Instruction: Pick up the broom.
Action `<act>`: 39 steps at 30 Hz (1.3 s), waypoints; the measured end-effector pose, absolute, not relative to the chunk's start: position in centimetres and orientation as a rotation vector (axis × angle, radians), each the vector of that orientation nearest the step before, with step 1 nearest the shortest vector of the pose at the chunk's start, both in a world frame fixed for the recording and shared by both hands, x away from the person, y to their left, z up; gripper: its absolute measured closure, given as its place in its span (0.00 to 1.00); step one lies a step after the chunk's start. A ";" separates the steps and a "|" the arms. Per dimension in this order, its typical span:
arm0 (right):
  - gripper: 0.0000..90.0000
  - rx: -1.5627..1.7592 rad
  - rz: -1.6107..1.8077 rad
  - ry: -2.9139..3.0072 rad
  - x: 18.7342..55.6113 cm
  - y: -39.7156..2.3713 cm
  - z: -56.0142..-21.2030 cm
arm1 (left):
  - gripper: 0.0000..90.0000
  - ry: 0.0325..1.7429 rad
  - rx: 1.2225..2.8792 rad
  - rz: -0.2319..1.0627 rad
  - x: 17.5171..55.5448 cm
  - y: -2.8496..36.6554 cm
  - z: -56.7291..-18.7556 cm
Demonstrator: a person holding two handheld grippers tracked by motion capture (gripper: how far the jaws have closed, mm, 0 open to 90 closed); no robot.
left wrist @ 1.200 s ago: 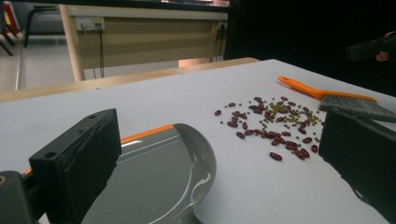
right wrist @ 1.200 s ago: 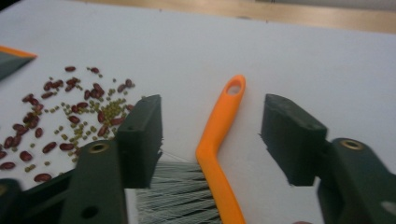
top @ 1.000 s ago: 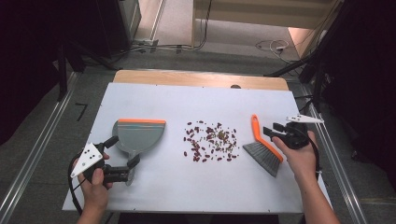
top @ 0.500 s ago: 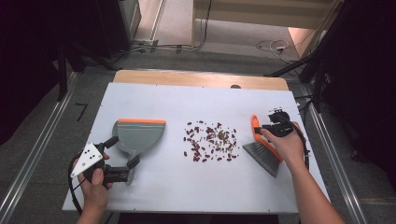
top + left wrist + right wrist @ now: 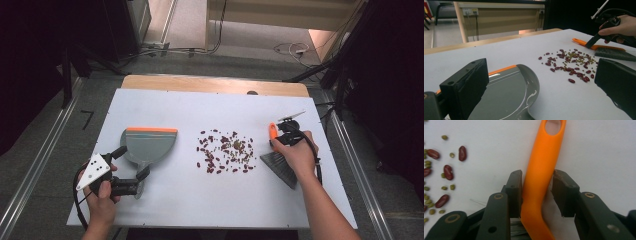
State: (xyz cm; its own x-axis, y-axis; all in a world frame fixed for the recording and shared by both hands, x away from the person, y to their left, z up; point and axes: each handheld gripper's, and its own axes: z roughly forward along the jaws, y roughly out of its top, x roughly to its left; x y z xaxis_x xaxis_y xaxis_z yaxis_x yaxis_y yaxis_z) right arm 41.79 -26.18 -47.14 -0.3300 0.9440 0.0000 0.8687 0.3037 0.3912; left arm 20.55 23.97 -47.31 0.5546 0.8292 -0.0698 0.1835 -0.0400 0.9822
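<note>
Brush handle (image 5: pixel 541 170) lies between the right claw's (image 5: pixel 537 192) parted jaws, one jaw touching, not yet clamped. Close squarely on it before lifting. Left claw (image 5: pixel 536 82), open, straddles the dustpan (image 5: pixel 149 146). Beans (image 5: pixel 225 150) lie mid-tabletop (image 5: pixel 200 200), between both tools.

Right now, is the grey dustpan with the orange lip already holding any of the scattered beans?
No. The grey dustpan with the orange lip is bare inside; the red and green beans lie on the white table beside it.

I see a white table (image 5: pixel 165 205) with a wooden strip (image 5: pixel 200 83) along its far edge. Cables (image 5: pixel 290 49) lie on the grey floor (image 5: pixel 45 145) beyond it. Metal rails (image 5: pixel 30 180) run beside its left and right edges.
</note>
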 end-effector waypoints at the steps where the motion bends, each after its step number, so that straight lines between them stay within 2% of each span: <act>1: 0.65 1.658 0.446 2.325 41.7 -25.8 -47.2 | 0.00 0.890 1.558 0.655 20.5 23.9 -47.3; 9: 0.74 1.770 0.389 2.268 42.0 -25.1 -47.0 | 0.00 0.877 1.571 0.657 20.6 23.4 -47.2; 16: 0.75 1.753 0.428 2.262 41.7 -25.3 -47.1 | 0.00 0.862 1.584 0.667 20.4 23.2 -47.0; 26: 0.75 1.666 0.639 2.239 39.8 -26.6 -47.2 | 0.00 0.877 1.582 0.676 20.4 23.5 -47.1; 39: 0.76 1.475 1.084 2.101 35.2 -29.3 -44.9 | 0.00 0.853 1.595 0.688 20.1 22.5 -46.7</act>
State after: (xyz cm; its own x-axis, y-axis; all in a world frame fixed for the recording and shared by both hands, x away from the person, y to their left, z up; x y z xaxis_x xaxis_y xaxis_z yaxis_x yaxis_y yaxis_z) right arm 35.16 -29.27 -44.93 -0.3948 0.9085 0.1366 0.6379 0.1641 0.7524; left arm 20.12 22.53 -46.72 0.5654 0.8247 -0.0142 0.1605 -0.0932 0.9826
